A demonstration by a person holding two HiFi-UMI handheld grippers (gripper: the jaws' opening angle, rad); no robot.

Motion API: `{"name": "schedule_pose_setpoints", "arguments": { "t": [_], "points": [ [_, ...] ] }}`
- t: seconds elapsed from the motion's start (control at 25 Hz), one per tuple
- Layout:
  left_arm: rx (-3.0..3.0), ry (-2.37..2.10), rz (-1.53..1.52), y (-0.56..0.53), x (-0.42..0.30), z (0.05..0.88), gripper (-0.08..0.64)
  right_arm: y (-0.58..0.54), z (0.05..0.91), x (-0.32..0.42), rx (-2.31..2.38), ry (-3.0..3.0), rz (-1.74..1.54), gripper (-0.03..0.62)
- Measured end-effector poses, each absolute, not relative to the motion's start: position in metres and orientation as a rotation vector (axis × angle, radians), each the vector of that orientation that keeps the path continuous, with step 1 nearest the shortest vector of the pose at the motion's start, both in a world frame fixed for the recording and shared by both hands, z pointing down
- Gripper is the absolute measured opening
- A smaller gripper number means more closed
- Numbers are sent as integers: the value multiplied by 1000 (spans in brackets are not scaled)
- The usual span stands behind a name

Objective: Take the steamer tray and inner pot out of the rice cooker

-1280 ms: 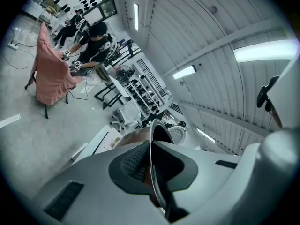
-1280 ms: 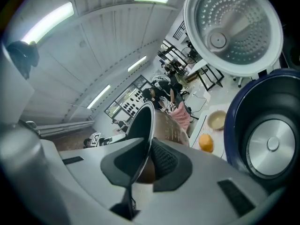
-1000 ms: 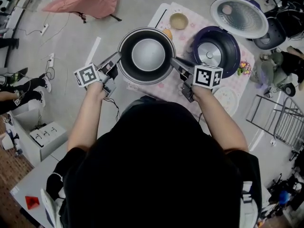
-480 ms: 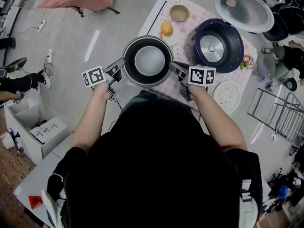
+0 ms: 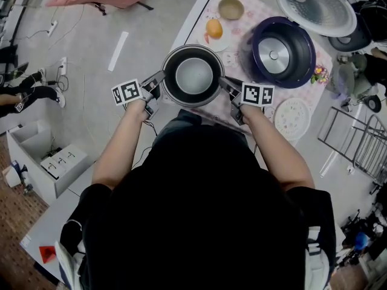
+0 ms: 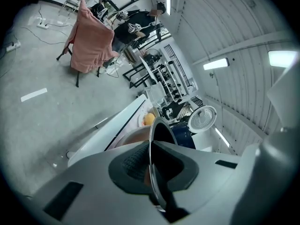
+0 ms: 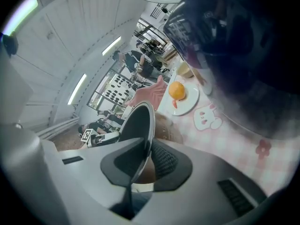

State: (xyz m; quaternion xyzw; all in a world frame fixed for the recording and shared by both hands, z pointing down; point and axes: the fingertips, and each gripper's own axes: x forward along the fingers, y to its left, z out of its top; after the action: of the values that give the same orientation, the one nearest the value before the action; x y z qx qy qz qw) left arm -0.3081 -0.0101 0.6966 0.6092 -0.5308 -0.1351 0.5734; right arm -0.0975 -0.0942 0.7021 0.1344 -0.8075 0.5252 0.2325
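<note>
The dark inner pot, with its pale metal bottom showing inside, hangs over the near edge of the pink checked cloth. My left gripper is shut on the pot's left rim and my right gripper on its right rim. In the left gripper view the thin rim runs between the pads of the left gripper. The right gripper view shows the same: the rim is pinched by the right gripper. The purple rice cooker stands open at the right, lid up. A white perforated steamer tray lies on the cloth.
An orange on a plate and a small bowl sit on the cloth behind the pot. A wire rack stands at the right, a white box on the floor at the left. A person's legs show at the far left.
Both grippers have sunk with the inner pot between them, and it now looks smaller and closer to the cloth. The grip on the rim has not changed.
</note>
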Motion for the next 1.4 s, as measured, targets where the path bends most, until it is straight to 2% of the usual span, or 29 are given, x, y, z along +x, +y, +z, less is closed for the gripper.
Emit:
{"name": "schedule_pose_setpoints", "arguments": {
  "t": [0.56, 0.92, 1.2, 1.4],
  "points": [
    [1467, -1239, -286, -16, -309, 695, 38, -99, 704, -99, 412, -2265, 1312, 68],
    [1518, -1323, -206, -20, -335, 684, 89, -107, 688, -88, 406, -2349, 990, 166],
    [1718, -1398, -128, -59, -346, 622, 110, -113, 638, -75, 414, -2447, 878, 195],
    [1907, -1381, -67, -97, -317, 566, 123, -124, 590, -56, 486, -2521, 800, 199]
  ]
}}
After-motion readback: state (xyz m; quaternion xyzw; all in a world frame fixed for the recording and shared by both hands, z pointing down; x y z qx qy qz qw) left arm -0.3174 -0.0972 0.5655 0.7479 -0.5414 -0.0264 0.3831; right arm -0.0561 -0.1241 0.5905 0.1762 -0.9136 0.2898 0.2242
